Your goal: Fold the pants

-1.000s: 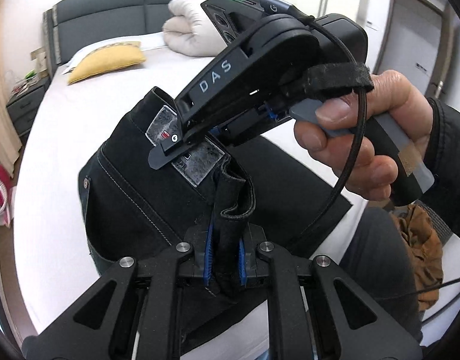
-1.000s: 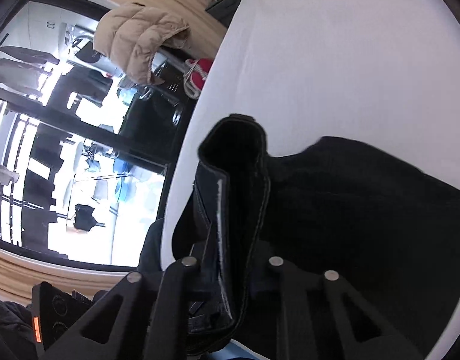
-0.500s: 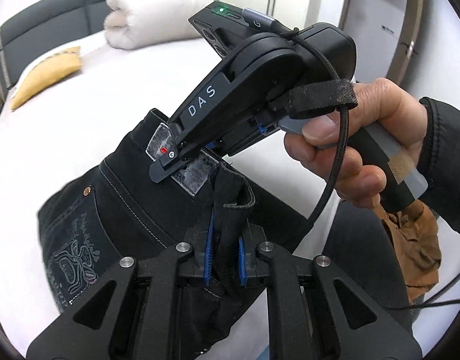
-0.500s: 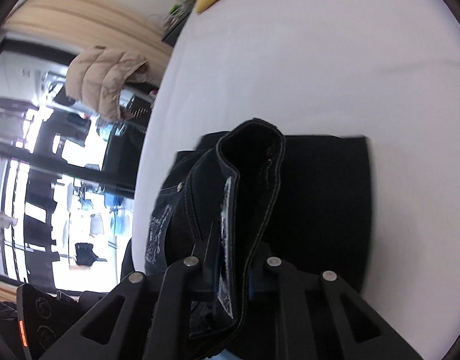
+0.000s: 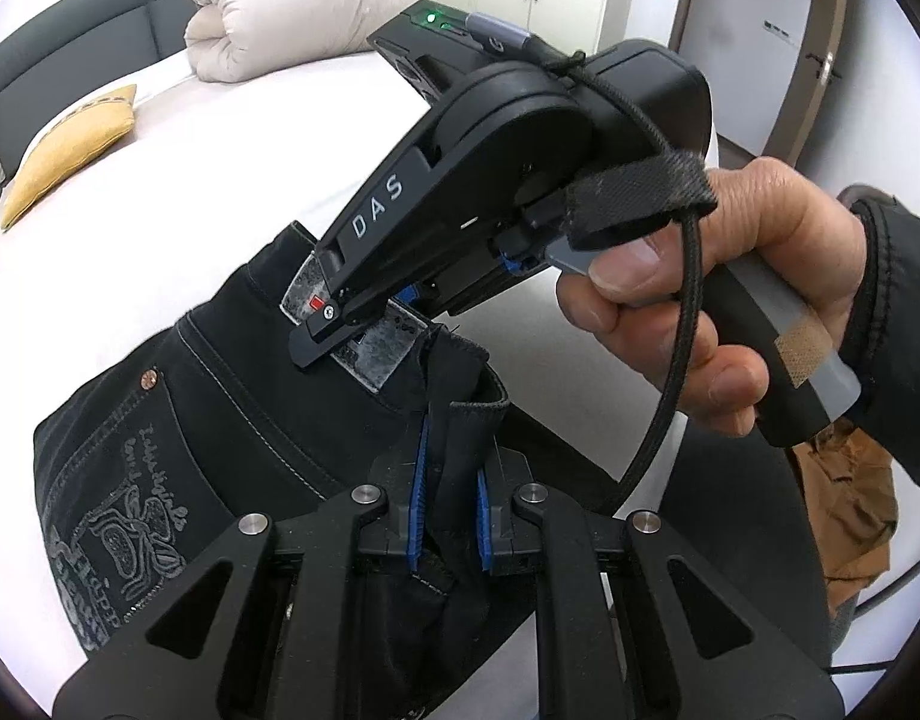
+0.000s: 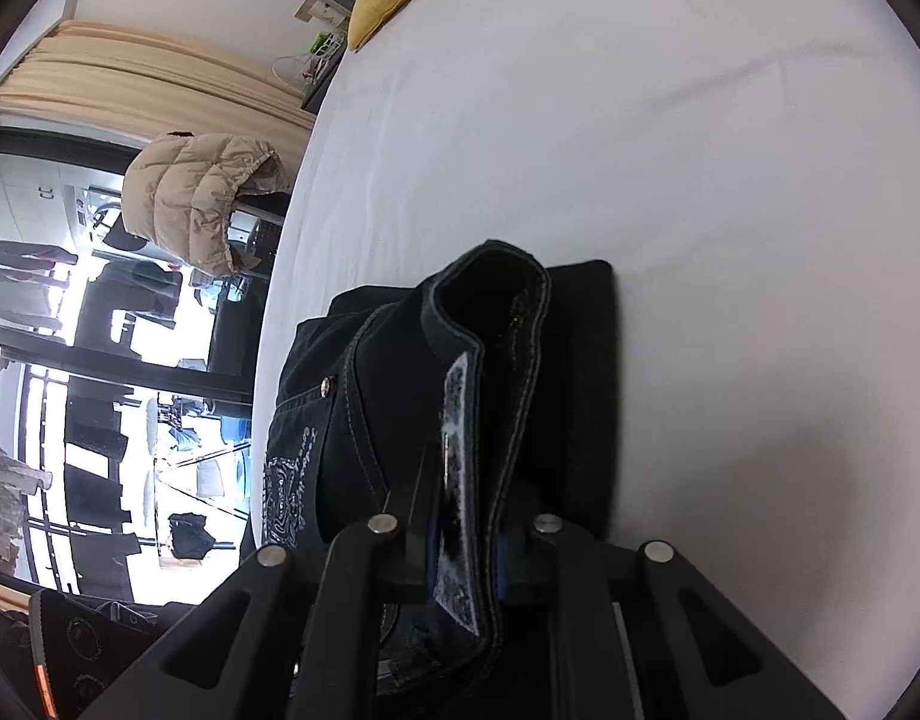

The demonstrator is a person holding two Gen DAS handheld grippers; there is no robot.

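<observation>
- In the left wrist view, we saw the left gripper (image 5: 449, 495) at the bottom centre of the frame, its blue-padded fingers (image 5: 420, 501) closed narrow on a bunched strip of the black pants (image 5: 268, 396).
- The pants lay at the centre and lower left of that frame on the white bed (image 5: 178, 192), with an embroidered back pocket (image 5: 124, 516) at the lower left and a copper rivet (image 5: 152, 378) above it.
- The right gripper (image 5: 364, 330) came in from the upper right of the same frame, held by the right hand (image 5: 724, 312). Its tip sat on the waistband, over a grey label (image 5: 379, 354), and its fingers pinched the cloth there.
- In the right wrist view, the right gripper (image 6: 466, 546) stood at the bottom centre, and its fingers held a folded ridge of waistband that rose upright between them.
- The rest of the pants (image 6: 364, 384) spread flat on the bed (image 6: 700, 180) at the centre of that frame.
- A yellow pillow (image 5: 64, 150) lay at the upper left of the left wrist frame, and a rolled white duvet (image 5: 292, 6) was at the top centre.
- A beige puffer jacket (image 6: 190, 198) hung at the left of the right wrist frame.
</observation>
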